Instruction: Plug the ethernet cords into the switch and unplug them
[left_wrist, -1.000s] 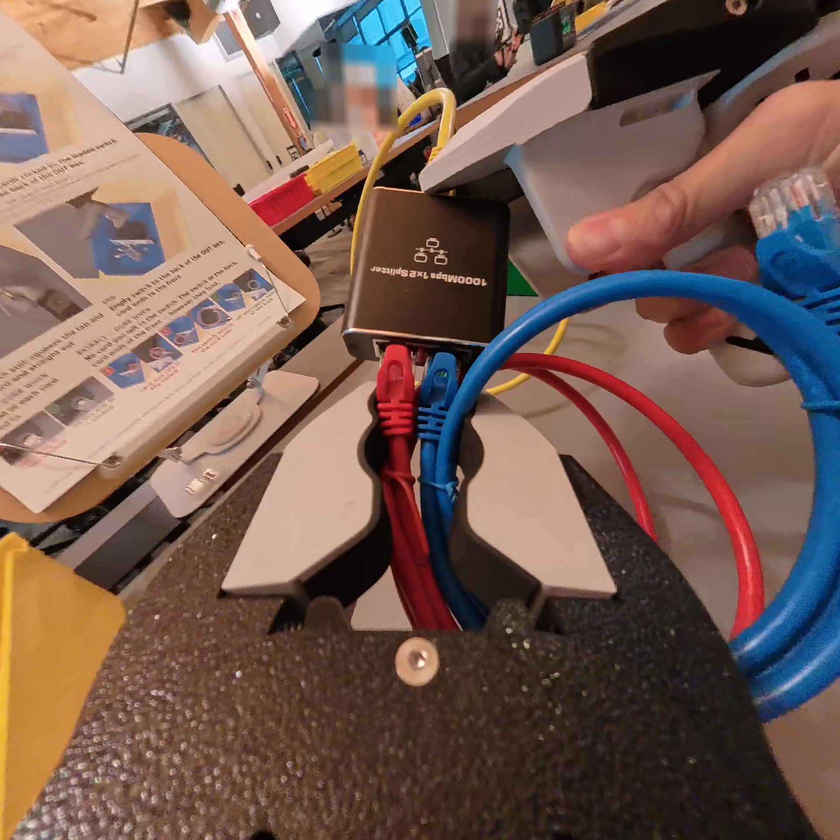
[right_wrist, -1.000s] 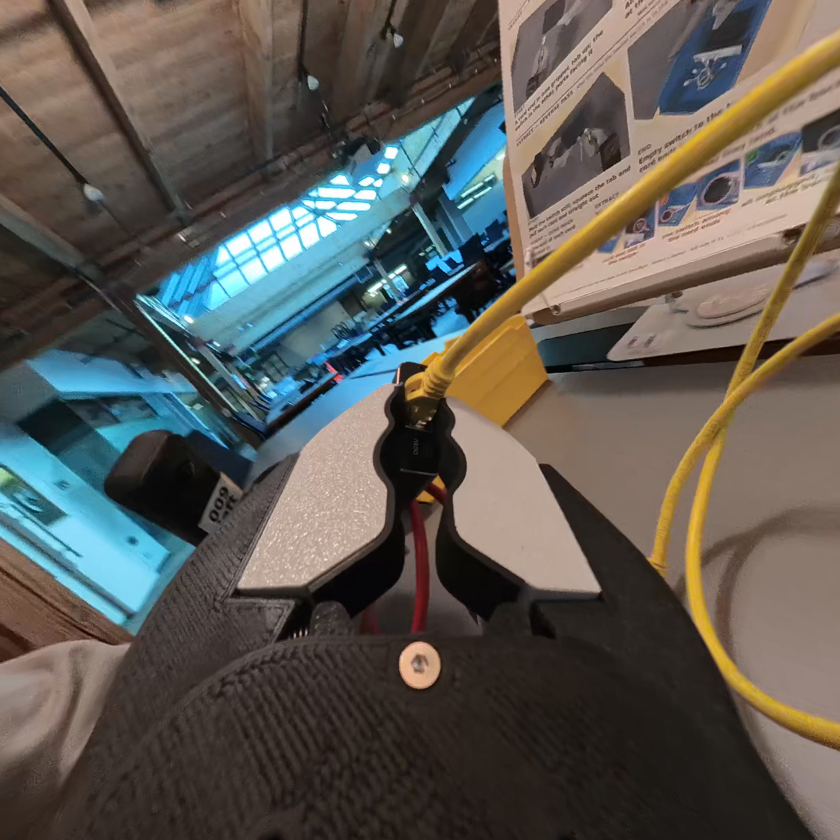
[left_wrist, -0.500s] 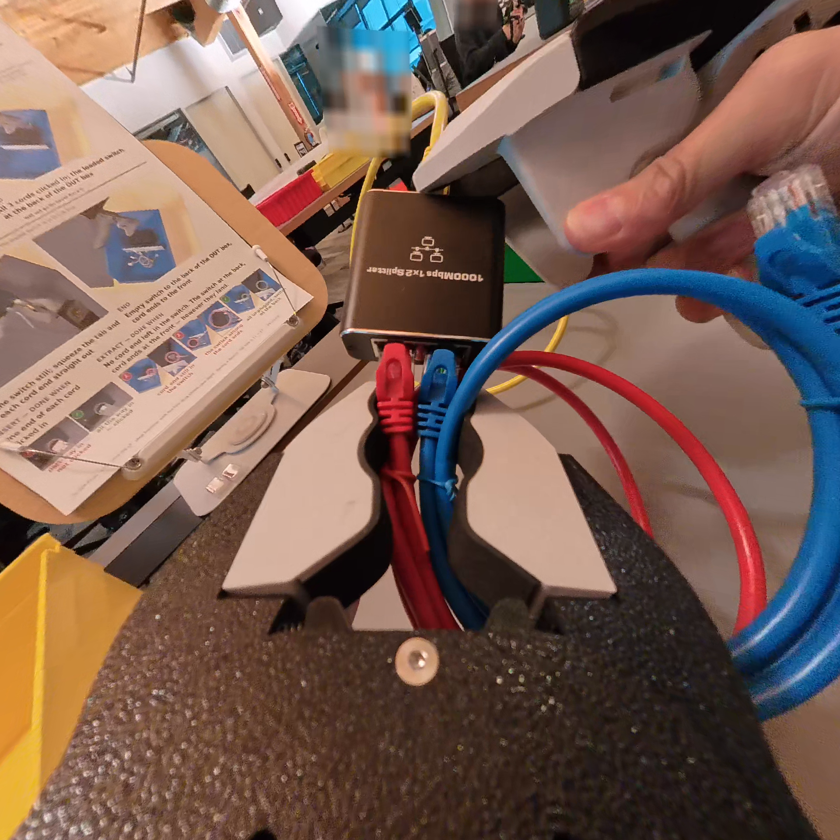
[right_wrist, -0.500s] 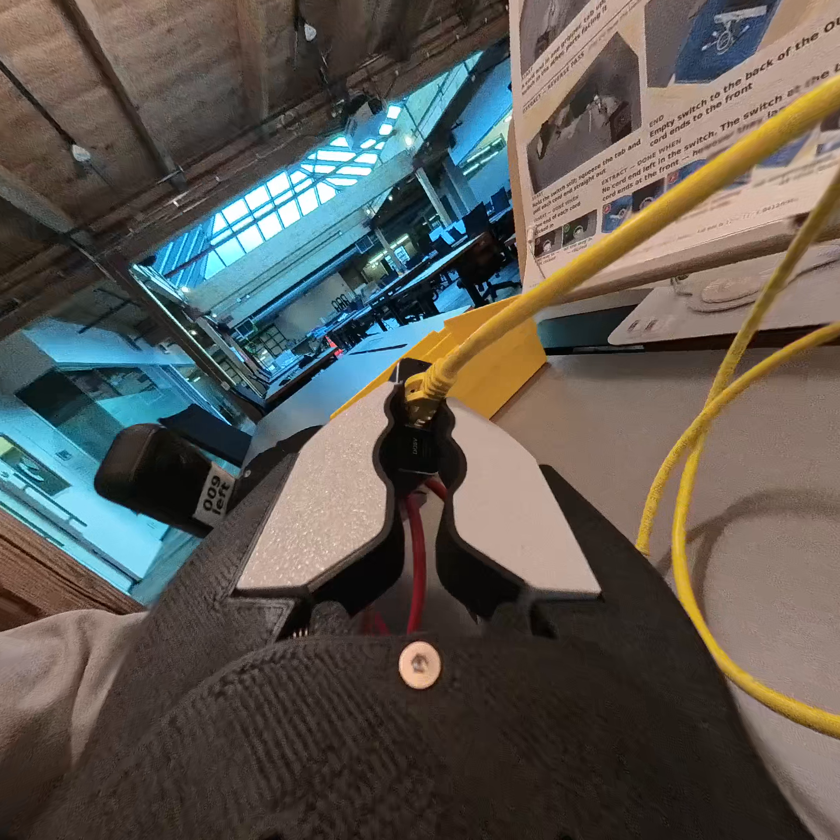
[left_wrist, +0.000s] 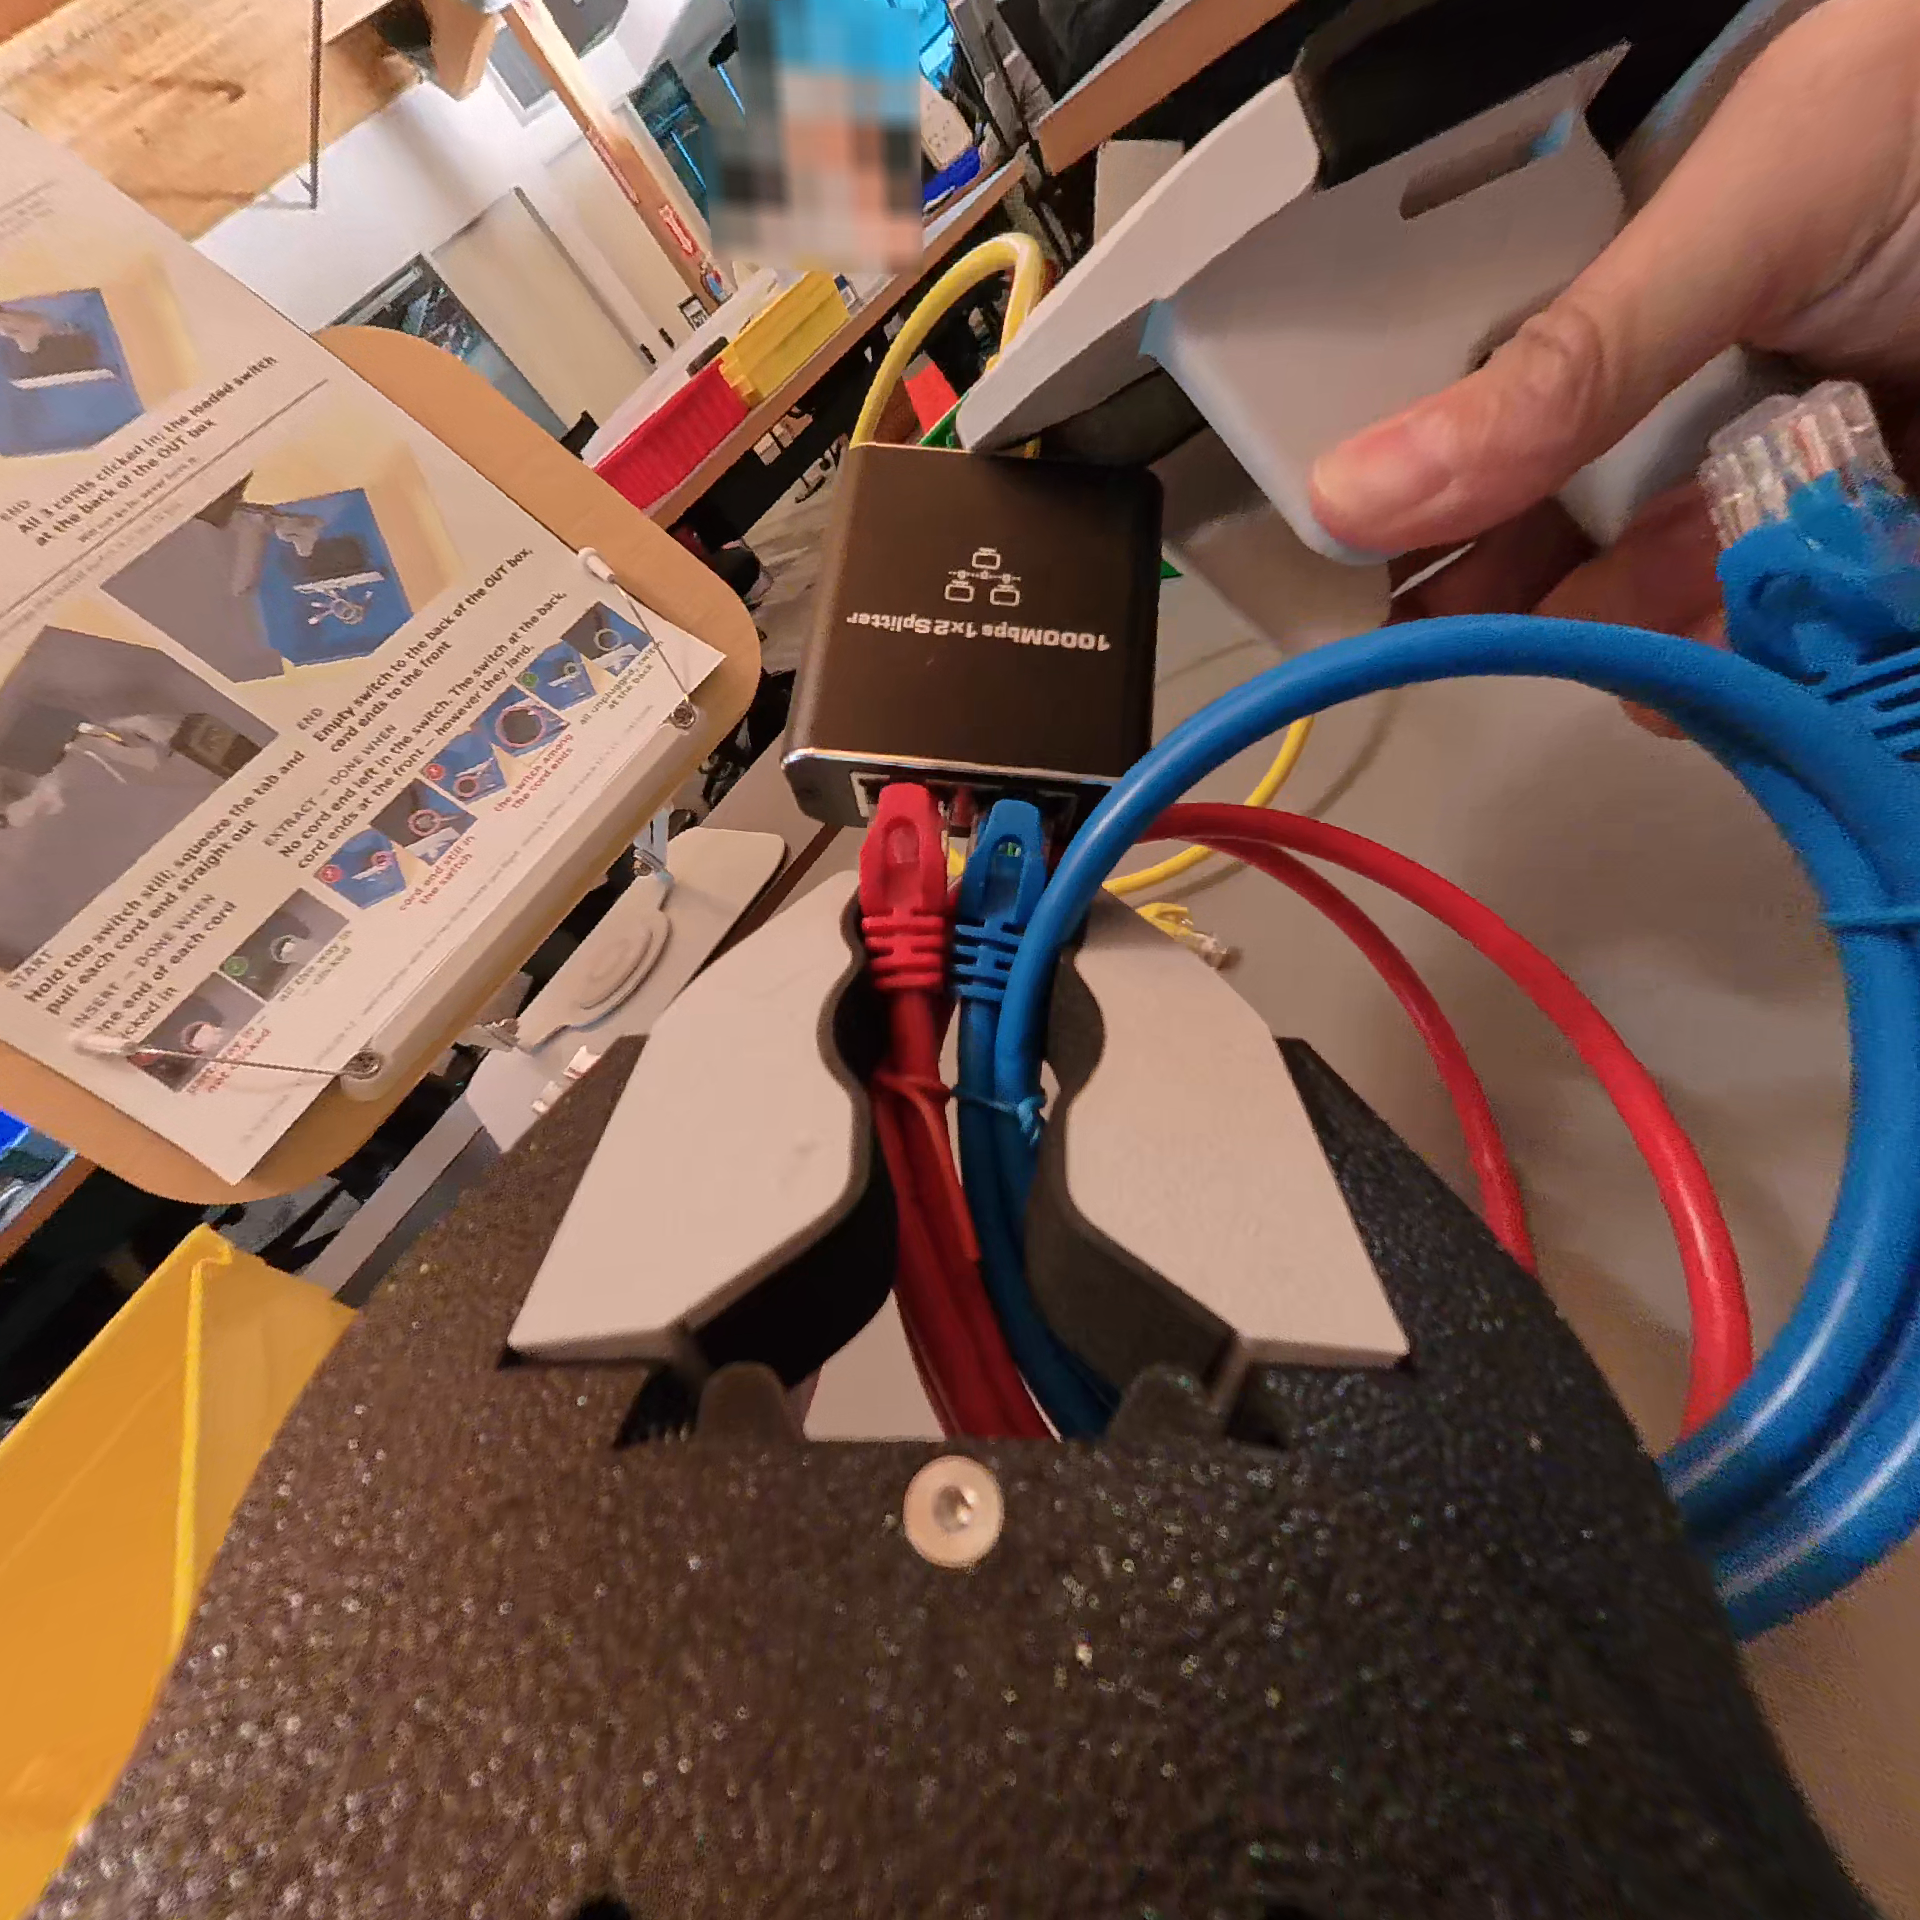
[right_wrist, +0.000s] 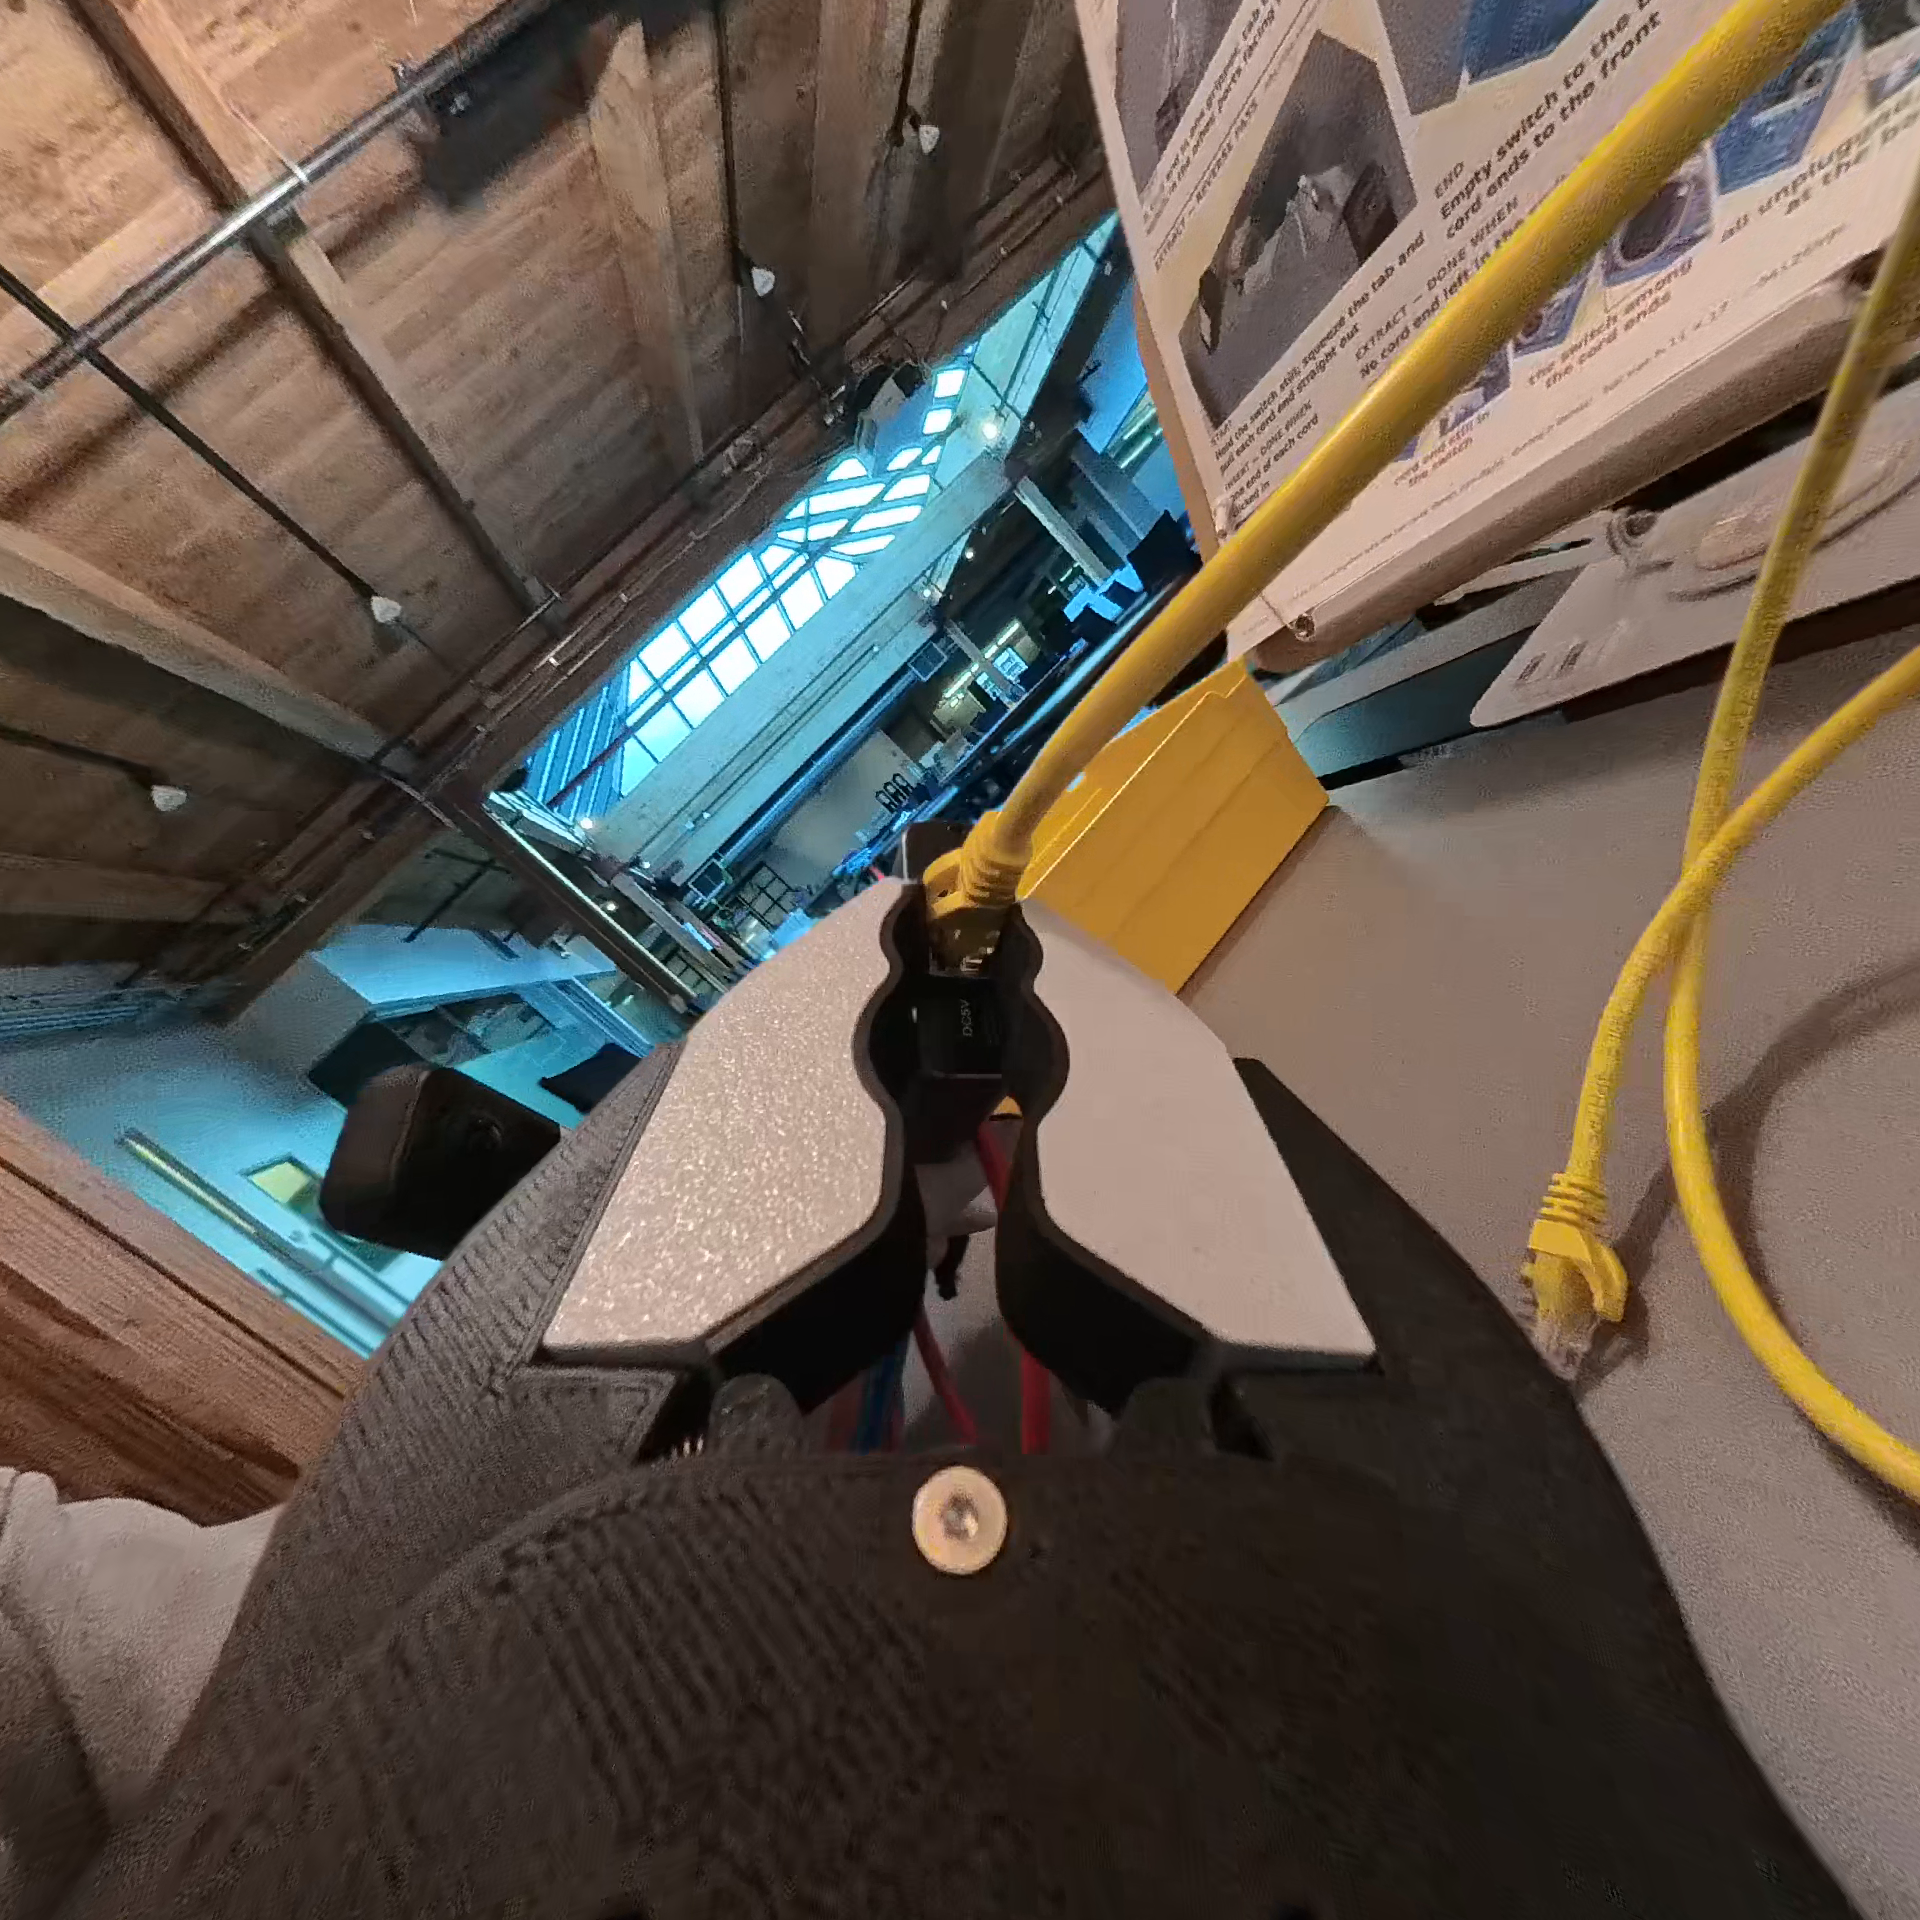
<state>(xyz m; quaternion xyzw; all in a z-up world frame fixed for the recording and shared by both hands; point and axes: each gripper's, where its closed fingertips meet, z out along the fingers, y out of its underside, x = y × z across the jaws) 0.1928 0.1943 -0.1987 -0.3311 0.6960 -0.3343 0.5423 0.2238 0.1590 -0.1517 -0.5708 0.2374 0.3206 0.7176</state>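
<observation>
A: Between the left tool's (left_wrist: 961, 997) fingers run the red cord (left_wrist: 914, 1039) and blue cord (left_wrist: 987, 1049), squeezed together just behind their plugs.

B: Where do they go?

A: Both sit in the front ports of the black switch (left_wrist: 987, 613), lifted off the grey surface (left_wrist: 1558, 935).

B: And the right tool (right_wrist: 961, 997)?

A: Closed on the switch's far end, beside the yellow cord (right_wrist: 1247, 582) plugged there. Its loose plug (right_wrist: 1569, 1268) lies on the surface. Farther back stands an instruction sheet (left_wrist: 260, 675).

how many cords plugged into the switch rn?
3: red cord and blue cord side by side in the switch front; yellow cord in the opposite end.
</observation>
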